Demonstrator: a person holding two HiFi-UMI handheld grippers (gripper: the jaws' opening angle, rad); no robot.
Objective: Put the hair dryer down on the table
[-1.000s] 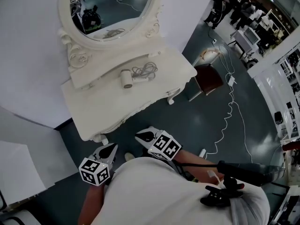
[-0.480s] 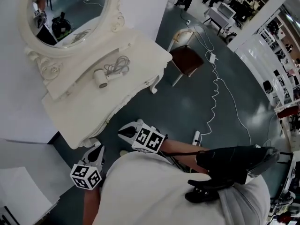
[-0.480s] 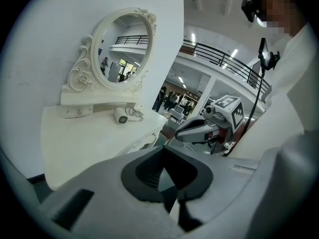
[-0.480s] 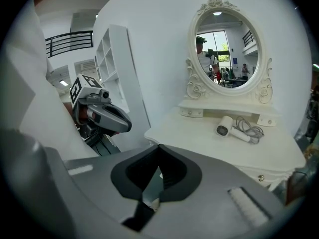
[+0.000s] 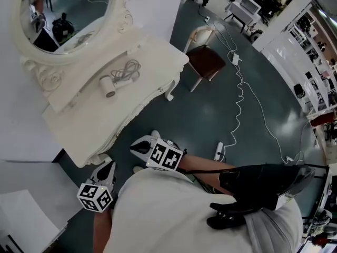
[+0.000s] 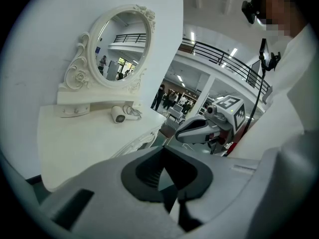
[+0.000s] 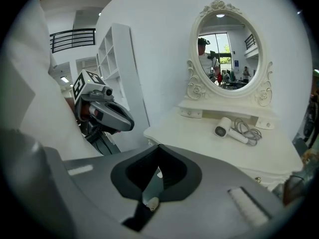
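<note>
A white hair dryer [image 5: 109, 86] lies on the white dressing table [image 5: 84, 125] with its coiled cord [image 5: 129, 70] beside it; nothing touches it. It also shows in the left gripper view as the hair dryer [image 6: 118, 114] and in the right gripper view as the hair dryer [image 7: 223, 128]. Both grippers hang low by the person's body, well short of the table. My left gripper [image 5: 109, 168] is shut and empty. My right gripper [image 5: 138, 146] is also shut with nothing in it. Each gripper view shows the other: the right gripper [image 6: 197, 131] and the left gripper [image 7: 109, 116].
An oval mirror [image 5: 63, 15] stands at the back of the table. A chair with a brown seat [image 5: 206, 62] stands to the table's right. A white cable [image 5: 239, 101] snakes over the dark floor to a power strip [image 5: 218, 151]. People stand far off.
The head view has swung, so the table and mirror sit further left in the picture. The hair dryer lies unmoved on the table. Both grippers stay shut near the body.
</note>
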